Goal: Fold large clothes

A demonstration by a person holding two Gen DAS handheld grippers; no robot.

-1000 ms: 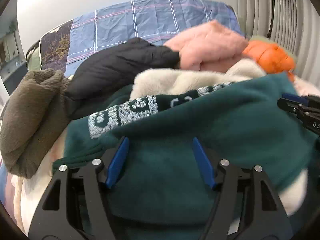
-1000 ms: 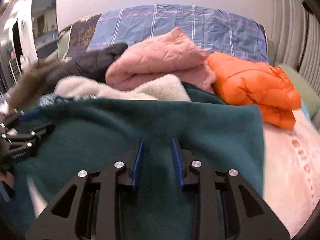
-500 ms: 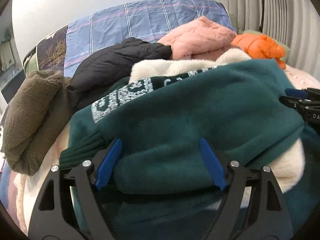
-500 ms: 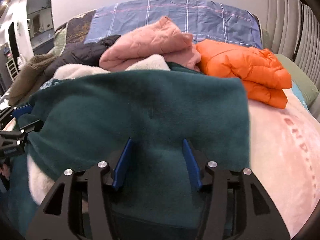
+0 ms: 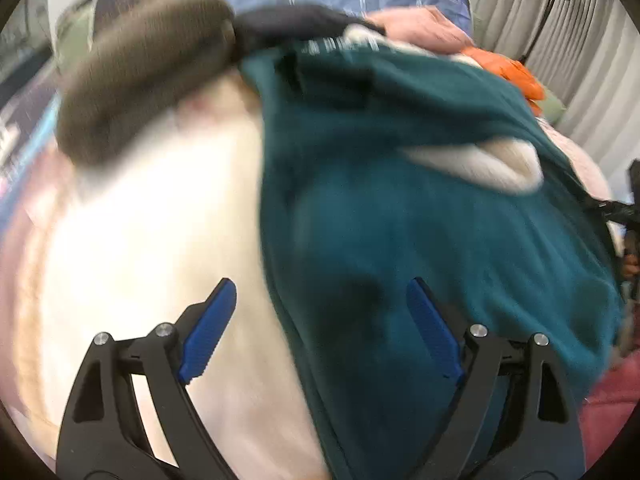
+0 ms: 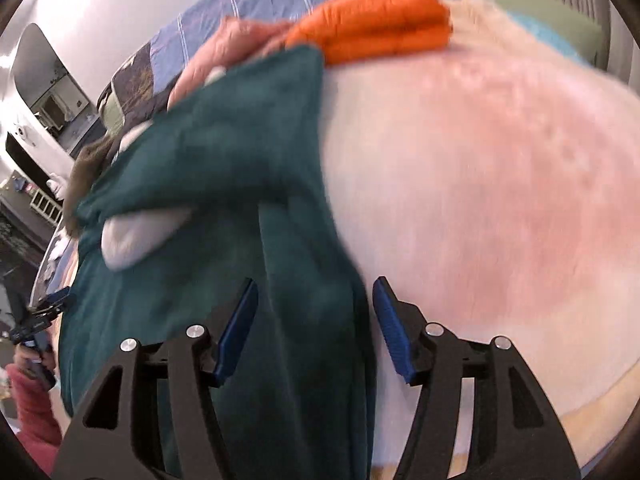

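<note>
The dark green fleece garment lies folded on a pale pink fuzzy blanket. In the left wrist view it fills the centre and right of the frame, its long axis running from the lower middle up toward the upper middle, with its straight left edge steep and nearly vertical. A cream lining flap shows at right of centre. In the right wrist view the garment covers the left half, its long axis running from the bottom centre up to a corner just below the orange jacket at the top.

The left gripper is released, its jaws having just been opening; the garment's edge lies between the blue pads, which do not press on it. The right gripper is likewise released after widening, with a strip of the green cloth between its pads and untouched by them.

A brown fuzzy garment lies at upper left in the left view, blurred.
</note>
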